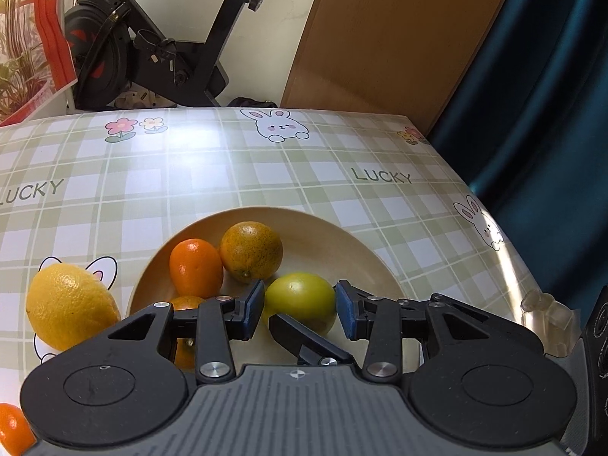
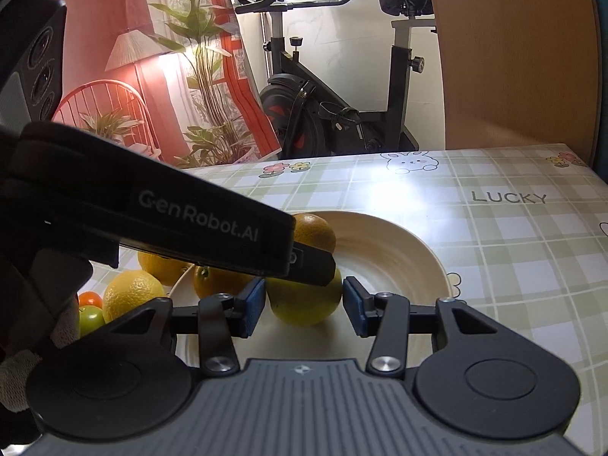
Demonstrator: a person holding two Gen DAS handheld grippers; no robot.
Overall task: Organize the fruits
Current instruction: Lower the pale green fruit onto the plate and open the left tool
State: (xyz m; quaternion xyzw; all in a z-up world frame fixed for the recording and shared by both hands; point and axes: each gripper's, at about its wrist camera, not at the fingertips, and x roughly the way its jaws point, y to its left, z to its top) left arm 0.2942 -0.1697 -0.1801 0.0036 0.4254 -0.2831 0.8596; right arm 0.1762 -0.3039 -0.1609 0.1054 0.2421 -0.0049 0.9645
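Both grippers crowd one yellow-green fruit [image 1: 300,301] in the plate [image 1: 342,239]!
The left gripper [image 1: 299,306] has its fingers pinching the fruit, pads against both sides. The right gripper [image 2: 303,306] frames it too, left pad touching, right pad just clear. Two oranges [image 1: 251,250] sit beyond the left fingers; a lemon [image 1: 68,306] waits on the tabletop [image 1: 190,174].

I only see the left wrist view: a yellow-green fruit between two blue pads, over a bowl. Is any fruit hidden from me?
Observer: Yes. The right wrist view shows a small green fruit beside the lemon, outside the bowl.
Visitor: What is the black bar before my fruit?
Observer: Probably a finger of the right gripper; its blue pads flank that same yellow-green fruit.
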